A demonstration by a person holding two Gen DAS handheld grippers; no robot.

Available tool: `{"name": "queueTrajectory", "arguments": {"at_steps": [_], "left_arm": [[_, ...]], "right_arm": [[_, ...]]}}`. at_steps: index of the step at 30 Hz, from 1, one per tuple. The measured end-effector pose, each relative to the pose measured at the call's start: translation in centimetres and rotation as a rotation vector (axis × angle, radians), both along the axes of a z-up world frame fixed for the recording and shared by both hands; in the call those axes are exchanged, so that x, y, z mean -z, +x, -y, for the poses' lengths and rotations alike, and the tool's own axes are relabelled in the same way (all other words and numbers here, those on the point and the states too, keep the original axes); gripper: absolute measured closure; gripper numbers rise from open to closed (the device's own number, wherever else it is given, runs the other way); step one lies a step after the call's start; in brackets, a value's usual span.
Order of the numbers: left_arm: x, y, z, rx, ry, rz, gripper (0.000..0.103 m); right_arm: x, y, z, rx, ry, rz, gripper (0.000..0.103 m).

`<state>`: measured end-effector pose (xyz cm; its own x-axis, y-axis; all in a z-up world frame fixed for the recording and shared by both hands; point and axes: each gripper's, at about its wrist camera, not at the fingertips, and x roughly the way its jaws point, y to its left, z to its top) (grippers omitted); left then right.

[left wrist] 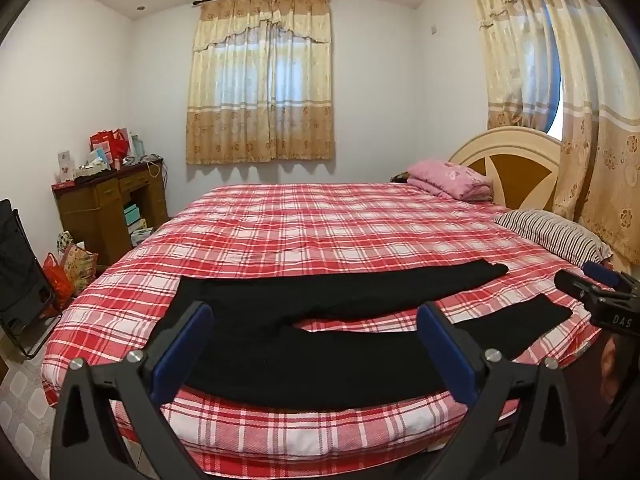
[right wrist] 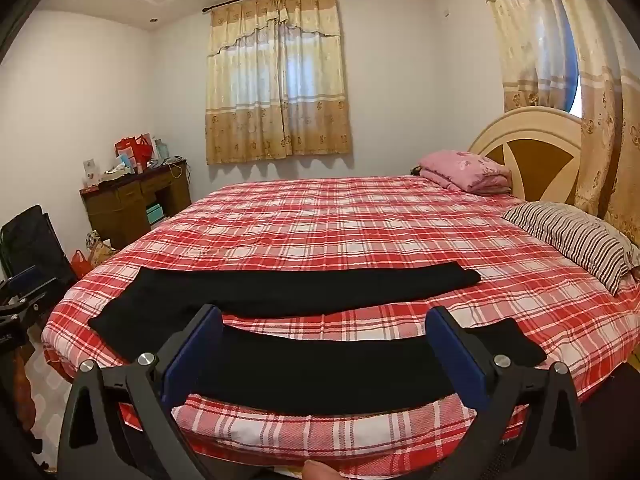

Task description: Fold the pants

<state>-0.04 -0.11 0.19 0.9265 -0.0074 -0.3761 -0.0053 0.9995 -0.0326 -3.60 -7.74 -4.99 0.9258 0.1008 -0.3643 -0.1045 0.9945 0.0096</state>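
The black pants [left wrist: 304,344] lie spread flat along the near edge of the bed [left wrist: 320,224], waist toward nine o'clock, the two legs splayed apart toward three o'clock with a wedge of plaid sheet [right wrist: 340,320] between them. They look soft, light and limp, probably a stretchy knit that will sag and drag on the sheet, so I judge the best holds to be the waistband corner and the cuff of the near leg, pinched at the edge. The left gripper [left wrist: 316,356] hovers above the hip end, jaws spread wide and empty. The right gripper [right wrist: 324,360] hovers over the near leg, likewise wide and empty. A striped pillow [right wrist: 576,240] sits at two o'clock, well apart.
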Motion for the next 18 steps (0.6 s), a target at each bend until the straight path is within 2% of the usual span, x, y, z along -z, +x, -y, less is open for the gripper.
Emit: {"name": "queueTrajectory", "arguments": {"at_steps": [18], "left_arm": [[0.19, 0.35, -0.91, -0.005, -0.014, 0.000, 0.000]], "right_arm": [[0.35, 0.23, 0.27, -0.006, -0.007, -0.011, 0.001]]}}
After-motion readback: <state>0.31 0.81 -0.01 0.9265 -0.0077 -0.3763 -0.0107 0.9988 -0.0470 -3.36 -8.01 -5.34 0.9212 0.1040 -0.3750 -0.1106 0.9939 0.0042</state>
